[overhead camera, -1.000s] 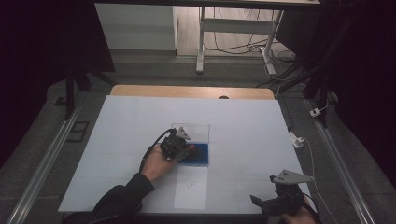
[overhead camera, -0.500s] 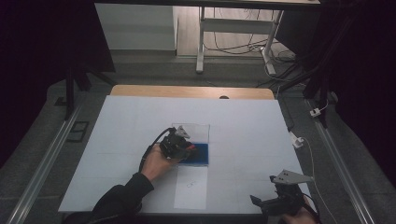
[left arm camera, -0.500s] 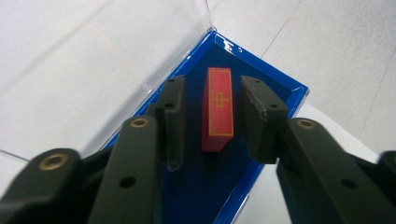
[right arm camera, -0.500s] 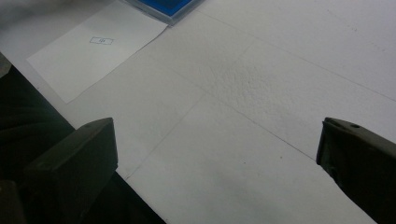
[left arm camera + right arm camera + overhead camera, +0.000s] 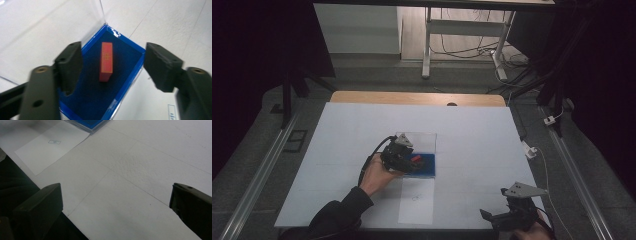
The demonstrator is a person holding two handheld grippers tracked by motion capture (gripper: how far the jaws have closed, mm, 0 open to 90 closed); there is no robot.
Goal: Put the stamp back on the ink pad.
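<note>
A small red block [image 5: 106, 61] lies flat on the dark blue lining of a shallow blue tray [image 5: 130, 82]. Its clear lid [image 5: 100, 10] stands open at the far side. My left gripper [image 5: 113, 60] hovers just above the tray. Its jaws have just been opening and stand apart on either side of the block without touching it. In the high view the left gripper [image 5: 410, 160] sits at the left edge of the blue tray [image 5: 427, 167] in mid-table. My right gripper [image 5: 507, 217] rests near the table's front right edge, its jaws [image 5: 115, 202] wide open over bare white surface.
A white sheet of paper [image 5: 416, 200] with a small printed mark lies in front of the tray, also seen as paper [image 5: 52, 145] in the right gripper view. White table cover [image 5: 472, 130] stretches around; metal rails run along both sides.
The left hand stays over the tray's left edge and the right gripper holds still; no clear difference shows in the high view.
</note>
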